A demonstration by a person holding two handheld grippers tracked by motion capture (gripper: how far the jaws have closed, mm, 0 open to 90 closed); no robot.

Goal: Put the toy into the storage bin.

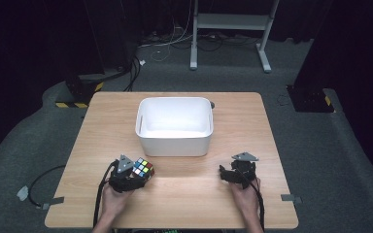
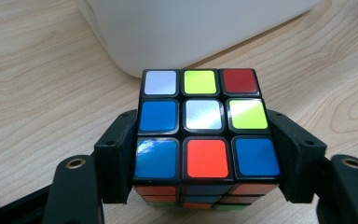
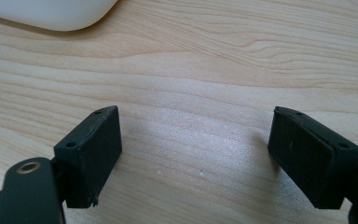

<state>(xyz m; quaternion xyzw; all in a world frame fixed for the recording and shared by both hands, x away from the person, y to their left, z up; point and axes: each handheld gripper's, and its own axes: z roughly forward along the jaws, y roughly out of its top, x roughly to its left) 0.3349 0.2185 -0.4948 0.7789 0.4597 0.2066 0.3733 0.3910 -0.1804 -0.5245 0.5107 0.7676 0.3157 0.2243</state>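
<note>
At the left of the worktop, close to its near edge, a person's left hand holds the left gripper, its jaws closed on a scrambled puzzle cube. The left gripper view shows the two black jaws pressed flat against opposite sides of the cube, whose top face carries blue, white, yellow-green, red and orange stickers. The cube sits just in front of the near wall of a white tub, apart from it; the tub stands at the middle of the worktop, nearer the far edge.

To the right, also near the front edge, the right hand holds the right gripper. Seen in the right gripper view, its jaws stand wide apart with nothing between them, bare wood grain showing in the gap, and a rounded corner of the tub lies at the upper left.
</note>
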